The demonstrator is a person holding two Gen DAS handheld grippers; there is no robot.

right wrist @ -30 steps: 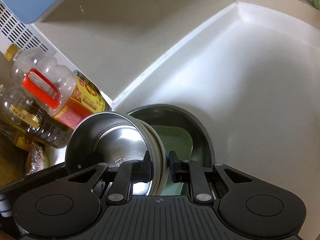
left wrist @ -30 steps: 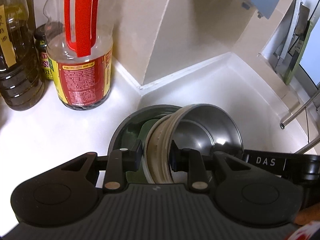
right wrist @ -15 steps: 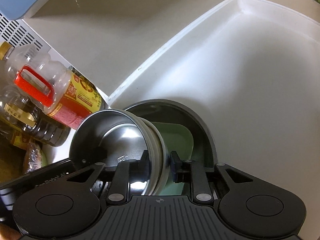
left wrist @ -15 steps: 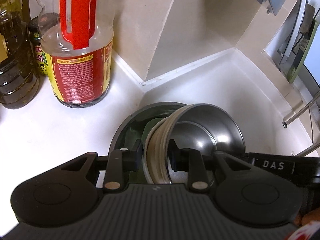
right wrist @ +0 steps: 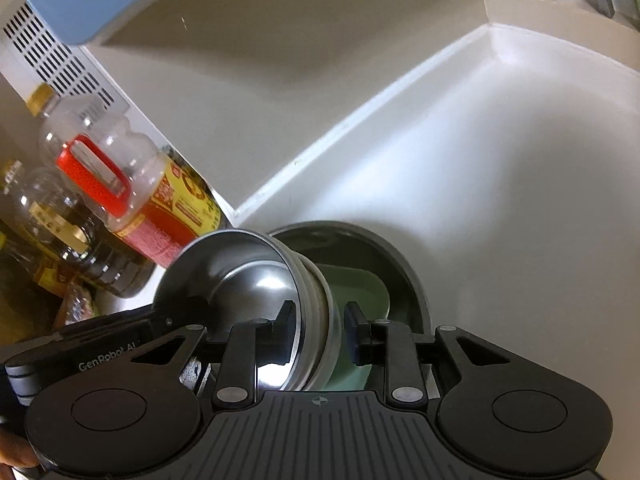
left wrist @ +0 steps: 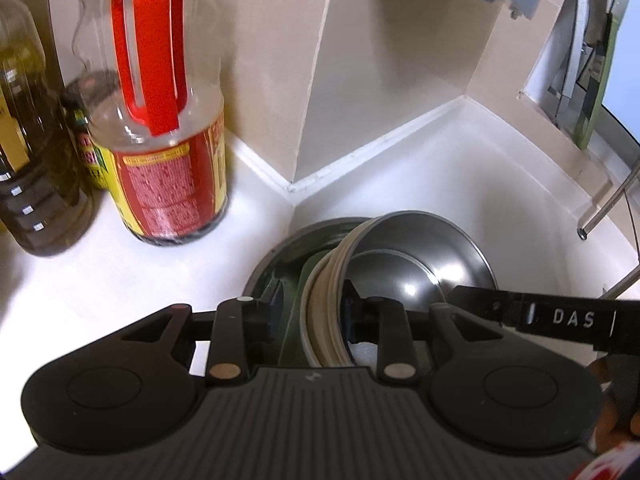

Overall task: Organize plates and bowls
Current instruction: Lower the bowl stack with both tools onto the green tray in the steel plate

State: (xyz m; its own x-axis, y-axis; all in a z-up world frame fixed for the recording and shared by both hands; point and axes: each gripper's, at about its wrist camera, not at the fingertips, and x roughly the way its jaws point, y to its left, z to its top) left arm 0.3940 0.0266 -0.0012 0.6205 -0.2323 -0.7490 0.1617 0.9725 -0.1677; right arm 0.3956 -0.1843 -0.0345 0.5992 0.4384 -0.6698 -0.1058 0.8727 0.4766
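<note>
Bowls (left wrist: 404, 264), a nested steel stack tipped on edge, stand in a dark round pan (right wrist: 404, 276) on the white counter (left wrist: 460, 168), over a green plate (right wrist: 360, 292). Both grippers straddle the stack's rim: the left gripper (left wrist: 310, 316) and the right gripper (right wrist: 318, 328) have just been opening, and the pads seem clear of the rim. Oil bottles (left wrist: 168, 128) stand nearby.

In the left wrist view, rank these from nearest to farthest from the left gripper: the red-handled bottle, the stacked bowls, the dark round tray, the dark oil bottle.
From the left gripper:
1. Stacked bowls, rim between its fingers.
2. Dark round tray, just beyond, under the bowls.
3. Red-handled bottle, back left on the counter.
4. Dark oil bottle, far left edge.
</note>
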